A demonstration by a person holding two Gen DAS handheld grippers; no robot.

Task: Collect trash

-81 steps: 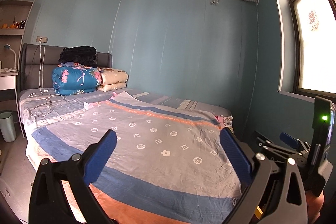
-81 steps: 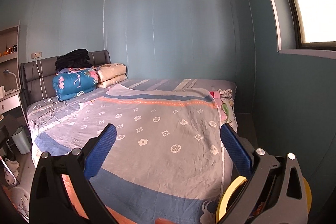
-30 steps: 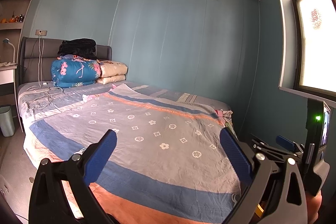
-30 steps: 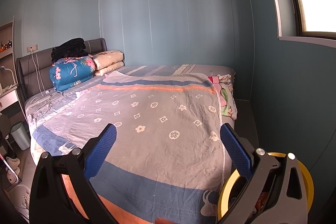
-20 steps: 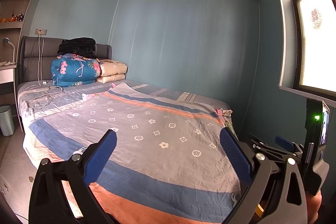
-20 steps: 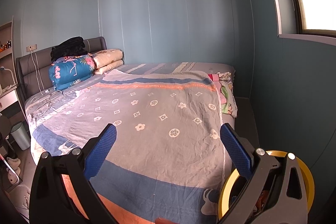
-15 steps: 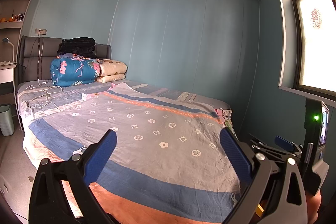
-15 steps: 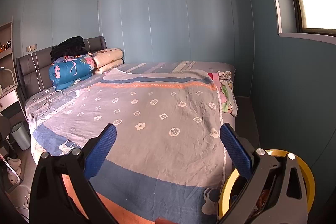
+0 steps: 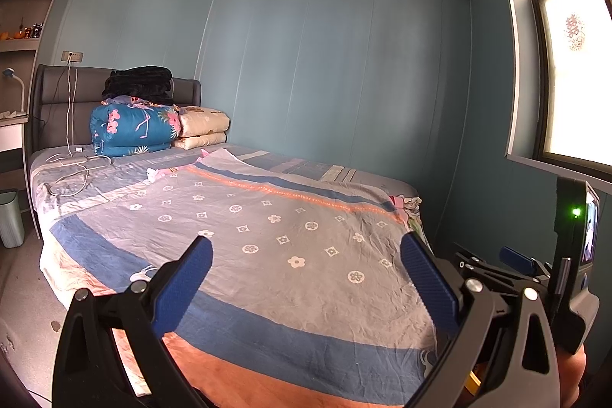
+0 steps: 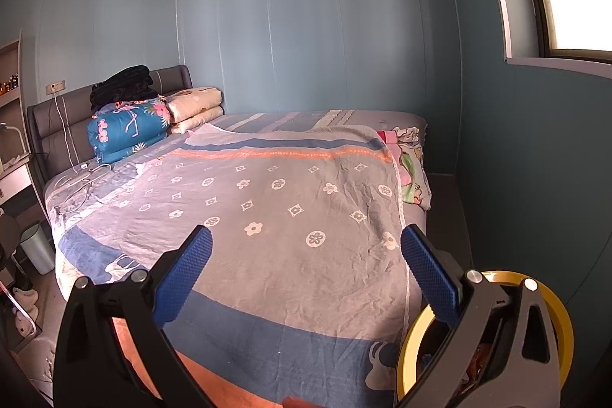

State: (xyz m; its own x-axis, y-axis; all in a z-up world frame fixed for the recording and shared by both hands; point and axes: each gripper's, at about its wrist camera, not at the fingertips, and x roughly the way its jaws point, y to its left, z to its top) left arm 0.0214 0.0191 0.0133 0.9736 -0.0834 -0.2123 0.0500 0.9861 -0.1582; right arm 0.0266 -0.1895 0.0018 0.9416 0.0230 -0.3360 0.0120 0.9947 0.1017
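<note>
My left gripper (image 9: 306, 278) is open with nothing between its blue pads, held above the foot of a bed (image 9: 267, 239) spread with a patterned blanket. My right gripper (image 10: 306, 268) is open too and holds nothing, over the same bed (image 10: 267, 217). A yellow-rimmed bin (image 10: 562, 327) stands on the floor at the bed's right corner, partly behind the right finger; something dark and orange lies inside it. The other hand-held gripper (image 9: 573, 255), with a green light, shows at the right of the left wrist view. No loose trash is plainly visible on the bed.
Folded quilts (image 9: 132, 130) and pillows (image 9: 202, 129) are stacked at the headboard, with white cables (image 9: 72, 171) beside them. A pale bin (image 9: 10, 217) stands on the floor left of the bed. A narrow floor gap (image 10: 443, 194) runs between bed and right wall.
Both views have risen and tilted slightly; the yellow-rimmed bin shows more fully in the right wrist view. Both grippers remain open and nothing was picked up.
</note>
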